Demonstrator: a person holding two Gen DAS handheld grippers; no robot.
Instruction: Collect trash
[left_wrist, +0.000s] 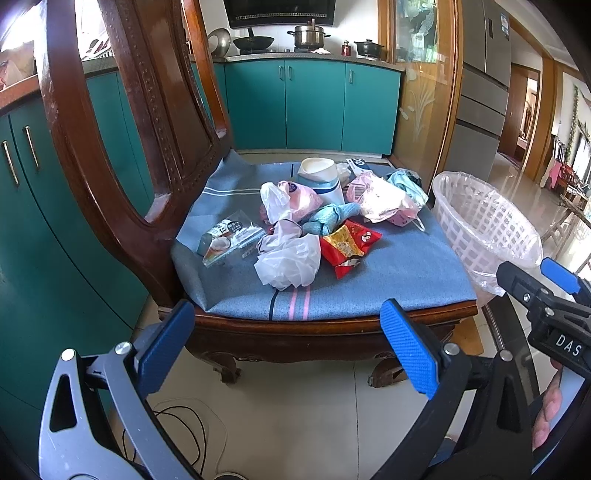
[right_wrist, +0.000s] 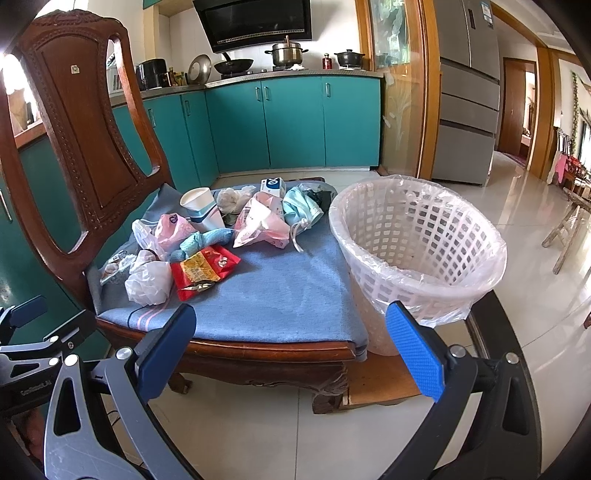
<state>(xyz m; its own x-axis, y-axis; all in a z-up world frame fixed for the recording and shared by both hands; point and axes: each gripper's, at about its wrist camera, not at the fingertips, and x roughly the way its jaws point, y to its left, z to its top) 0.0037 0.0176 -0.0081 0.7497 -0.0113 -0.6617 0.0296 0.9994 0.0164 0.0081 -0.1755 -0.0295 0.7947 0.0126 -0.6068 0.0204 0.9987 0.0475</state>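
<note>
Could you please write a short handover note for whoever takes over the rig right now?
Left tongs: open, empty, in front of the chair.
Right tongs: open, empty, likewise.
Trash is piled on the chair cushion: red snack wrapper, white plastic bag, paper cup and more.
The lined basket stands right of the chair and looks empty.
Done: nothing binned.
Left: move every piece into the basket.

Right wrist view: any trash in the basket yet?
No: the white basket shows only its clear liner inside, and the trash pile sits on the chair cushion.

Left gripper (left_wrist: 284, 332) fingers spread wide; right gripper (right_wrist: 291, 336) likewise, empty.
</note>
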